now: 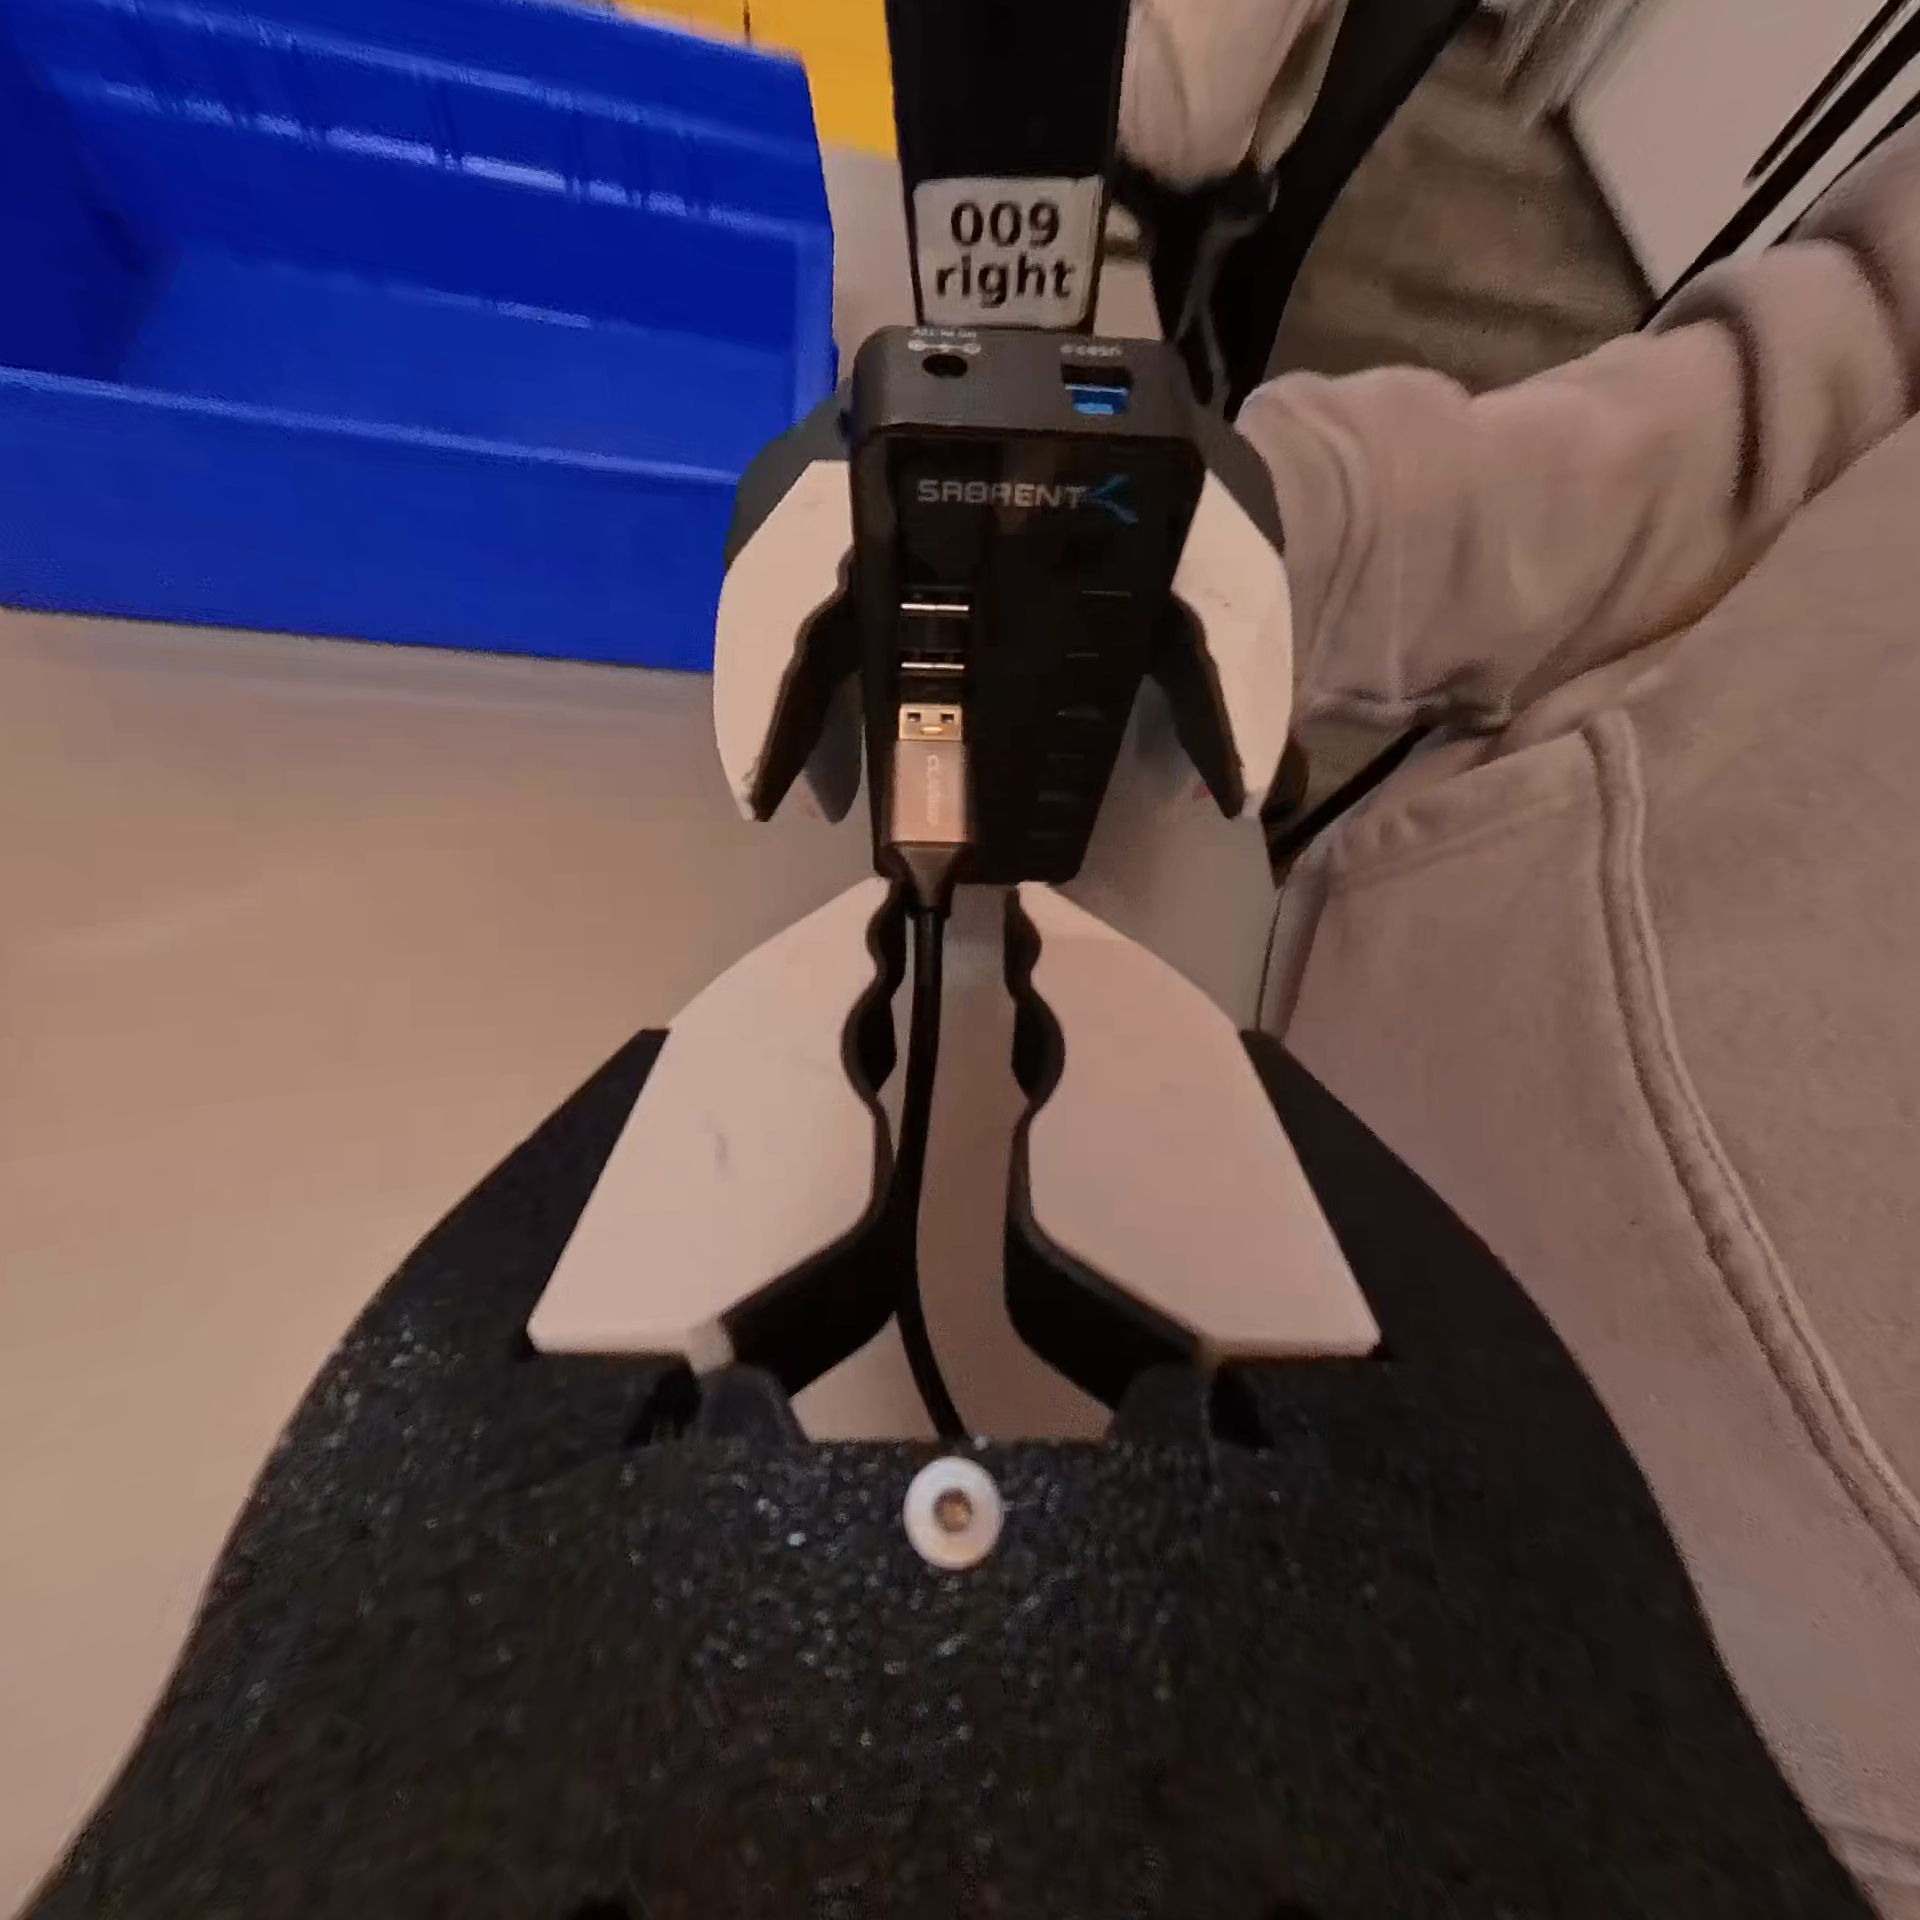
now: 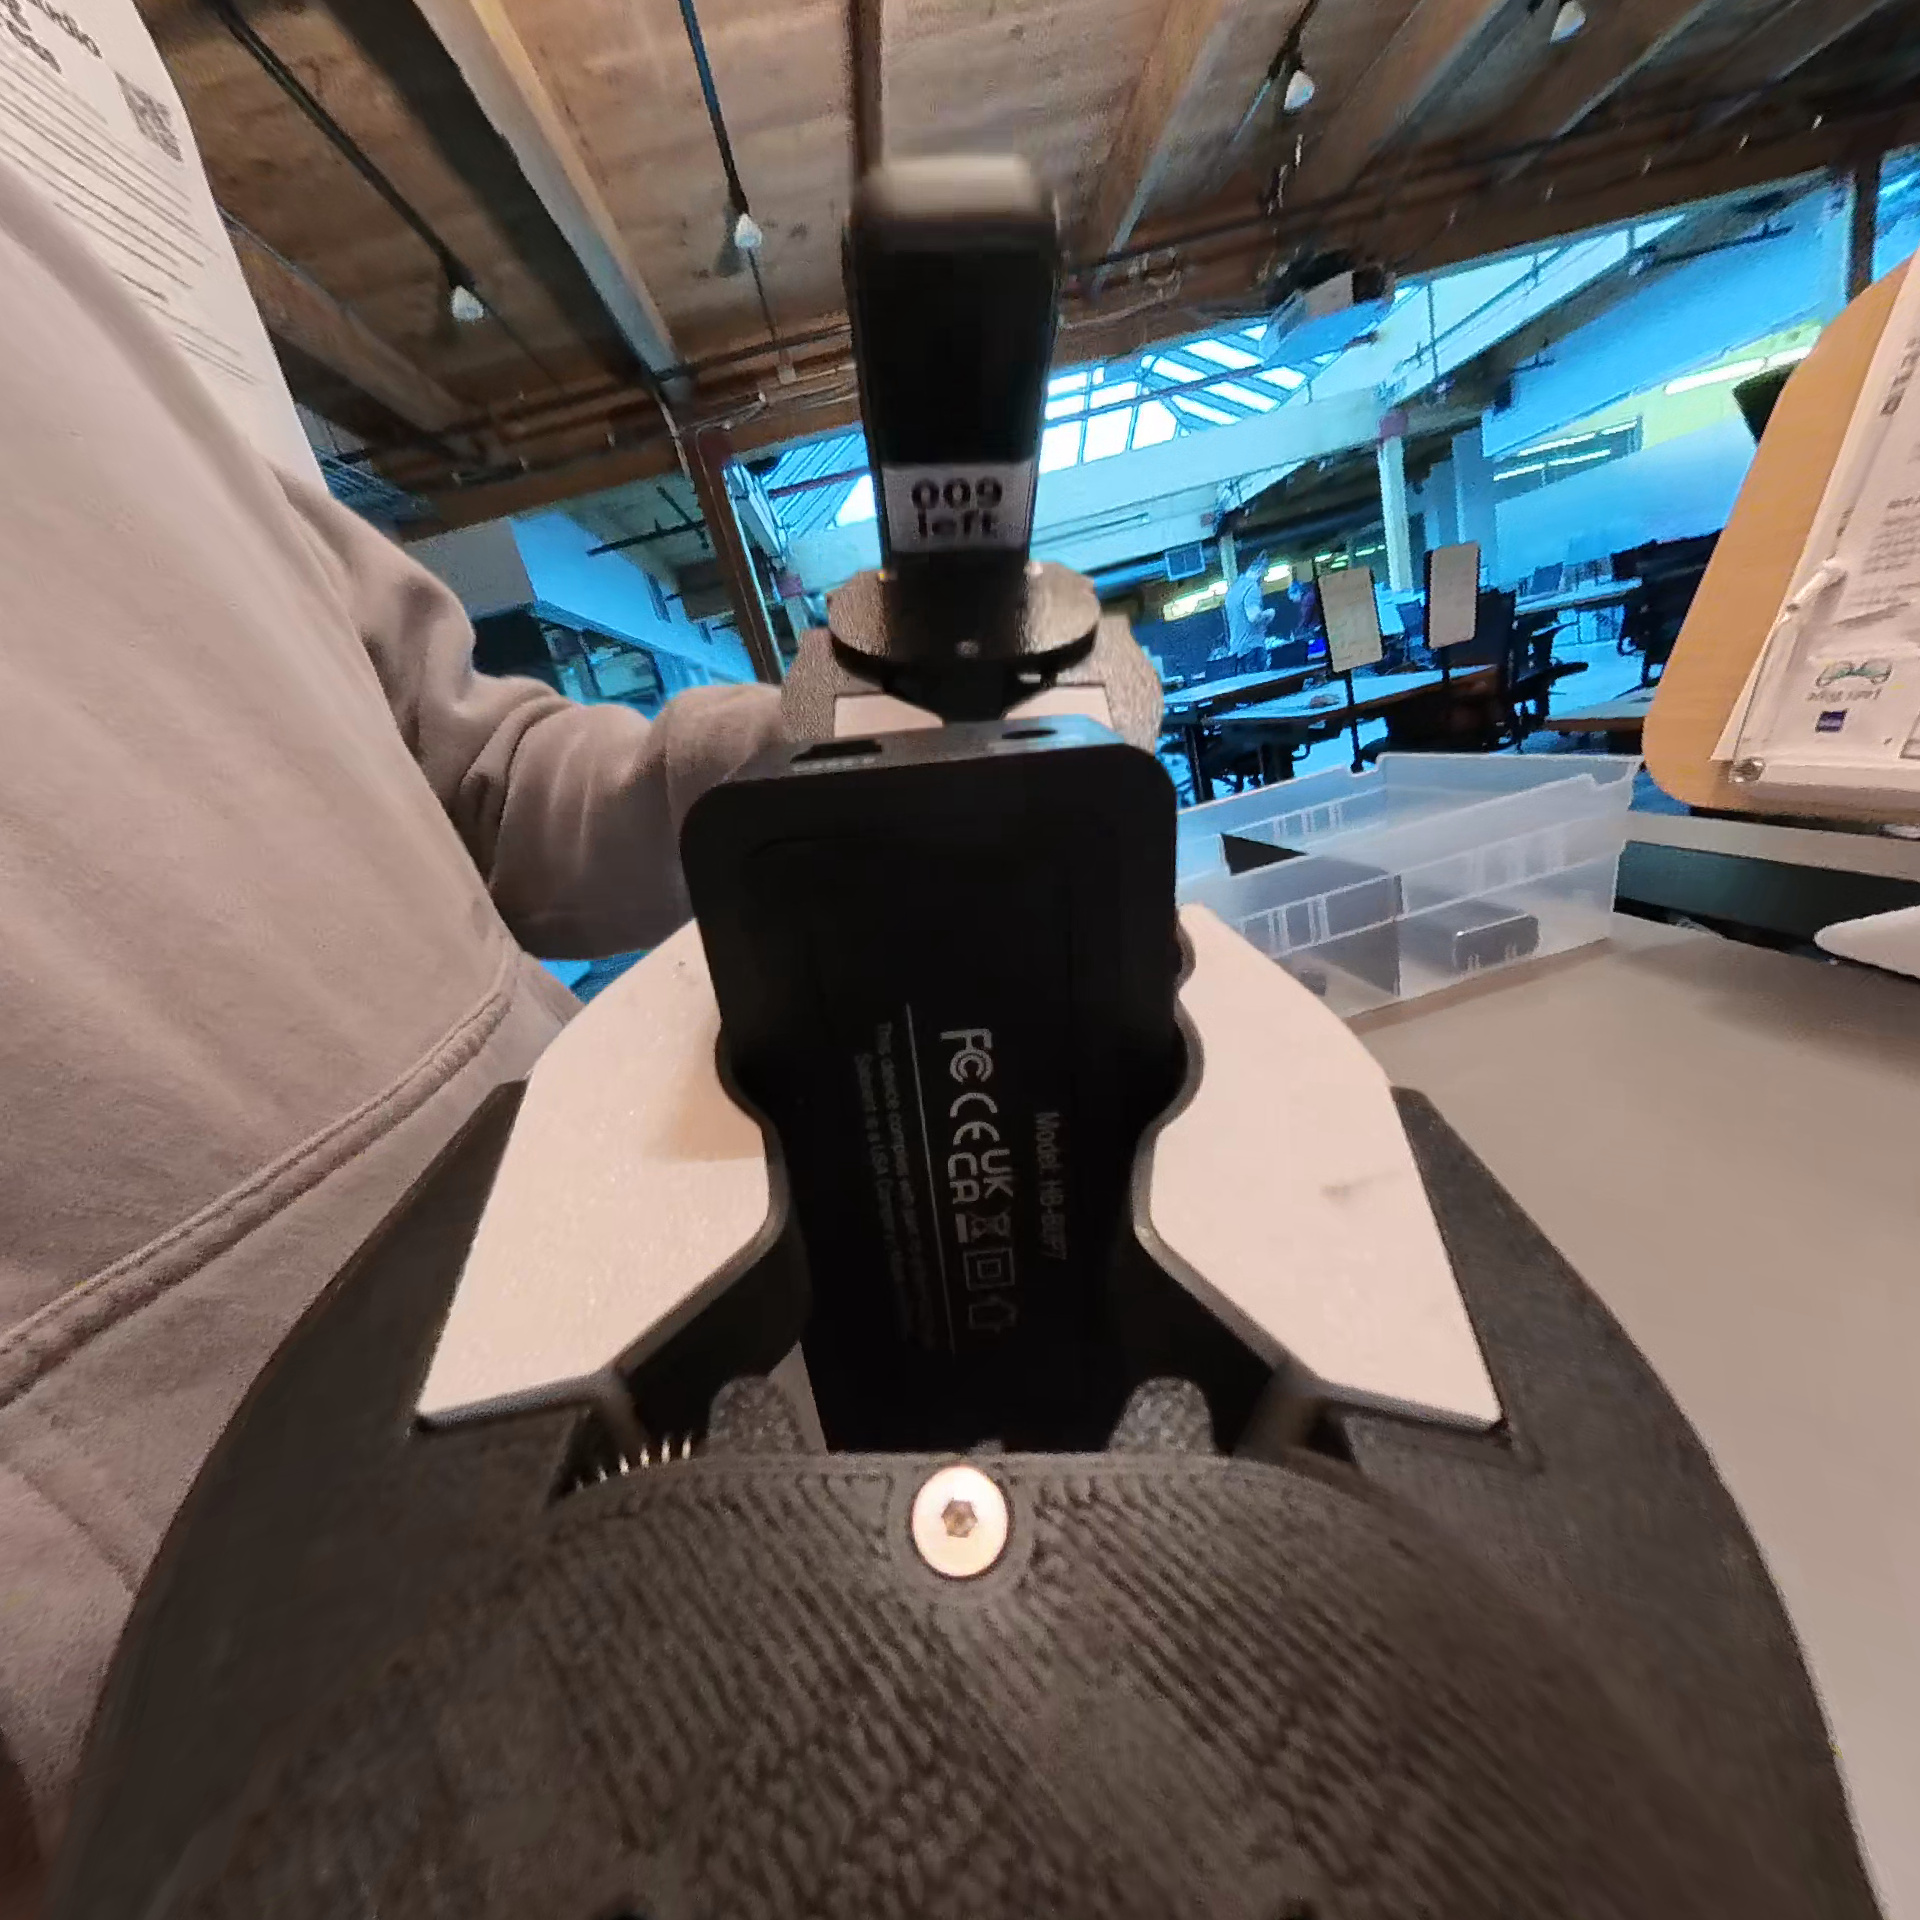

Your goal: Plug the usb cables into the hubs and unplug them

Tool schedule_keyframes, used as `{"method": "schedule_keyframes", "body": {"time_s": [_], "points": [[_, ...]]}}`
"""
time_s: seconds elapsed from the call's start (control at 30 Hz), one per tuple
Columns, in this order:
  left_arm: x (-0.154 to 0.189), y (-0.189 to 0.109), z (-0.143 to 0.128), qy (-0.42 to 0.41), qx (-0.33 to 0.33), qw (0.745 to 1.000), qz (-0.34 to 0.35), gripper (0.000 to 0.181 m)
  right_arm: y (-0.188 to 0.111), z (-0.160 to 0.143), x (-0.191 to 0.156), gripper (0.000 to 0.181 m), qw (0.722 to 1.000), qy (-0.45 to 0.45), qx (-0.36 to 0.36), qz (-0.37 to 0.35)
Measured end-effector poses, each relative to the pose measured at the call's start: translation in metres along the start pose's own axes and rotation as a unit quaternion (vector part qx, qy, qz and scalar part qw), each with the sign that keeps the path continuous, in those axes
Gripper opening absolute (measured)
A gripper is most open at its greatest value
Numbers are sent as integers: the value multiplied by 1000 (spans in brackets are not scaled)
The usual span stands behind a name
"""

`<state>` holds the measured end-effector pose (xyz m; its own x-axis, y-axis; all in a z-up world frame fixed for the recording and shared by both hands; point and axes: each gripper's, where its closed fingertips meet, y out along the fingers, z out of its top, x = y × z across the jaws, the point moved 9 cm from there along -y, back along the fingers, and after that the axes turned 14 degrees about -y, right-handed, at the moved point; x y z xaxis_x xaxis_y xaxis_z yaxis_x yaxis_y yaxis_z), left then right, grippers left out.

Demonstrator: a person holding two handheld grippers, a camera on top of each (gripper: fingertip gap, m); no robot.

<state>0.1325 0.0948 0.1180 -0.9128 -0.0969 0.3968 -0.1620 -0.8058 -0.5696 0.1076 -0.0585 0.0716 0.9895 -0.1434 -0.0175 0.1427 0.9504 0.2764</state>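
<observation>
The hub's (image 2: 935, 1039) port face was turned away in the right wrist view, and its lower end was hidden inside the right gripper (image 2: 956, 997). The cable (image 1: 920, 1195) ran out of sight under the left gripper (image 1: 940, 904) body. The blue bin (image 1: 395, 395) was cut off by the frame's top and left edges. Dark items in the clear bin (image 2: 1455, 883) were too indistinct to identify.

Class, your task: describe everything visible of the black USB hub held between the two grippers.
The USB hub is a glossy black plastic slab with rounded corners, held in the air. The right gripper clamps its long sides. One face carries a column of ports; a metal USB plug on a black cable lies over it, apparently unplugged. The back bears white markings.
</observation>
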Motion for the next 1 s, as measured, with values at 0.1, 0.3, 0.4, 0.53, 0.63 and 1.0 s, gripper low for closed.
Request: {"method": "schedule_keyframes", "body": {"time_s": [0.1, 0.3, 0.4, 0.53, 0.63, 1.0], "points": [[1, -4, -3, 13, 54, 998, 9, 17, 1, 3, 1, 73, 1000, 2, 6, 5], [2, -6, -5, -1, 100, 995, 16, 9, 4, 6, 0, 73, 1000, -3, 2, 6], [3, -5, -6, 3, 97, 995, 24, 9, 5, 6, 0, 73, 1000, 5, -3, 6], [6, -6, -8, 3, 119, 992, 29, 9, 6, 6, 0, 73, 1000, 28, 7, 7], [7, -7, -10, 4, 127, 992, 25, 9, 6, 6, -1, 73, 999, 35, 21, 11], [7, -11, -12, 6, 135, 990, 42, 12, 12, 10, 1, 73, 1000, 20, 17, 12]]}}
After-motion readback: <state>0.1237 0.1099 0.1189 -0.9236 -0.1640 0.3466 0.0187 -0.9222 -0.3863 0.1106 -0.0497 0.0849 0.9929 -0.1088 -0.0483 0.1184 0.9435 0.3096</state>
